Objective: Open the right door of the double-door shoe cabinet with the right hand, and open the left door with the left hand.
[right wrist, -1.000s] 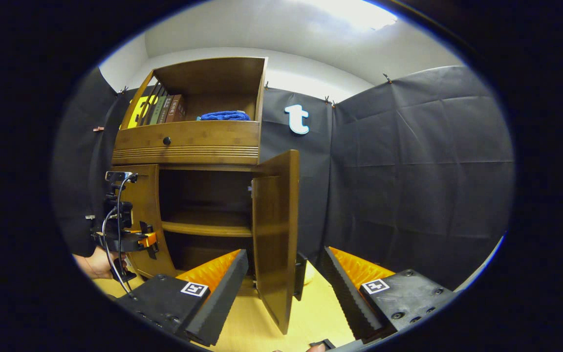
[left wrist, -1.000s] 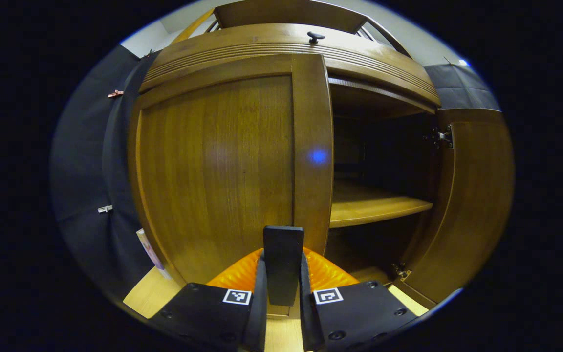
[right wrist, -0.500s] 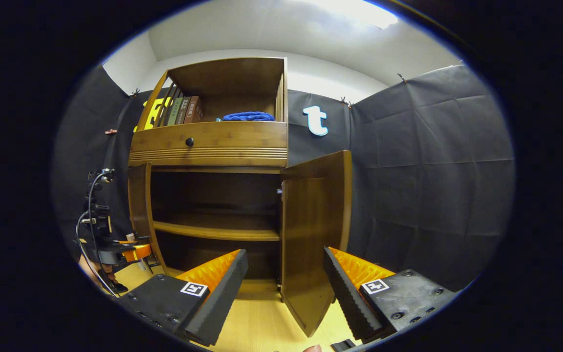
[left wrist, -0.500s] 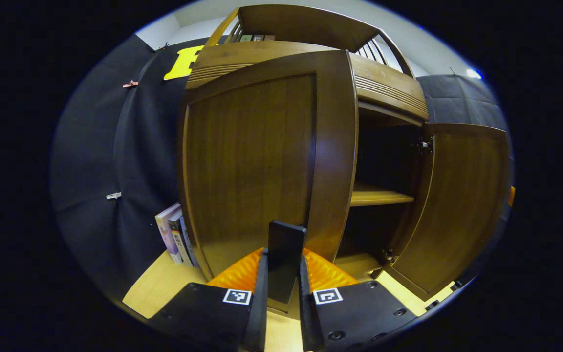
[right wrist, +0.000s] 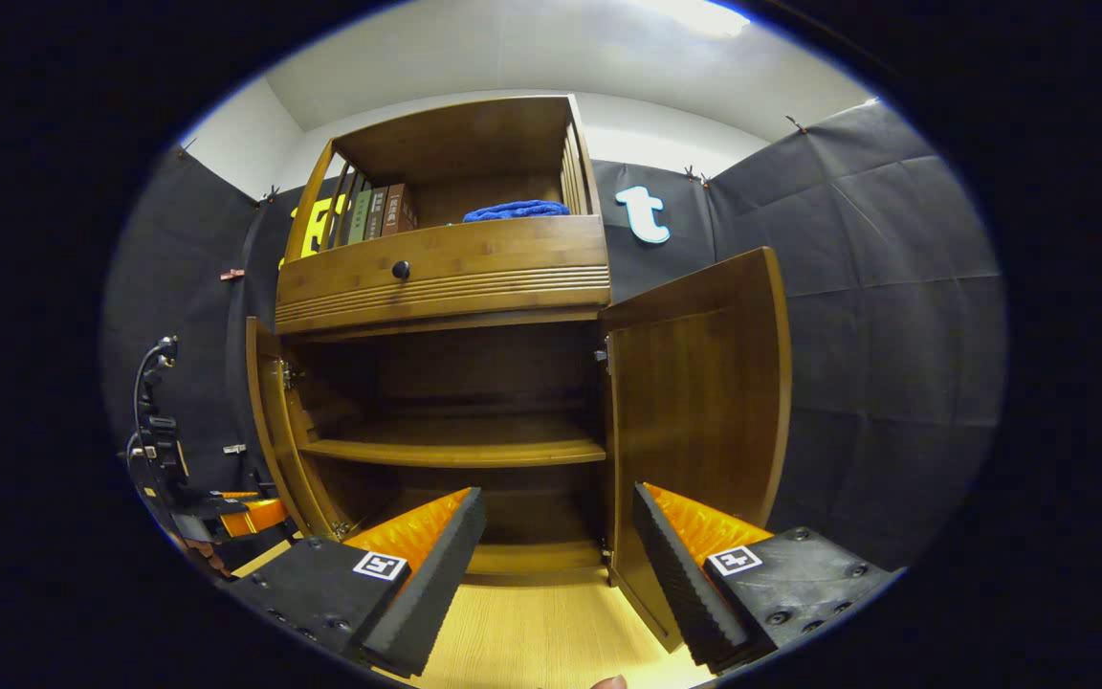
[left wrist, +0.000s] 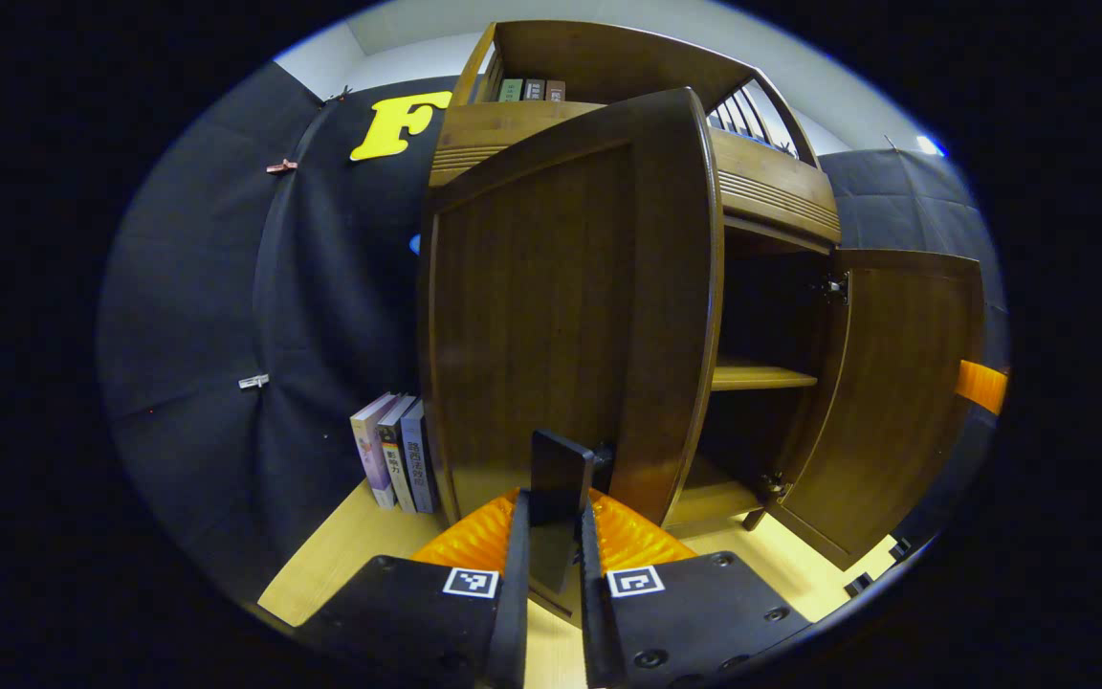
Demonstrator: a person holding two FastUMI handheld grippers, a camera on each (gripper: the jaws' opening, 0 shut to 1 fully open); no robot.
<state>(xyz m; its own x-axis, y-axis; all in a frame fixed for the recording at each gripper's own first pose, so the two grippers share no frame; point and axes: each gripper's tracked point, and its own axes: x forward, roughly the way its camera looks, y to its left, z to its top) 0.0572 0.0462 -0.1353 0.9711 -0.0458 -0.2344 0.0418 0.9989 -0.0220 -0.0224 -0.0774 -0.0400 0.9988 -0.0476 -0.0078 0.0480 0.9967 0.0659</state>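
Our left hand-held gripper (left wrist: 551, 536) is clamped on the upright dark flat handle (left wrist: 559, 469) of the brown wooden left door (left wrist: 551, 306), dead ahead, door swung wide. Right hand-held gripper (right wrist: 556, 555) gapes empty; brown wooden right door (right wrist: 694, 383) stands open just ahead-right. We'd release next.

Left tongs (left wrist: 551, 536) pinched nearly together; right tongs (right wrist: 559, 536) spread wide.

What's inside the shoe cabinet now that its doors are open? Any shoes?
No shoes that I can see. Inside the shoe cabinet there is one bare wooden shelf, with dark space above and below it. The back corners are too shadowed to check, and the right gripper's fingers hide part of the bottom.
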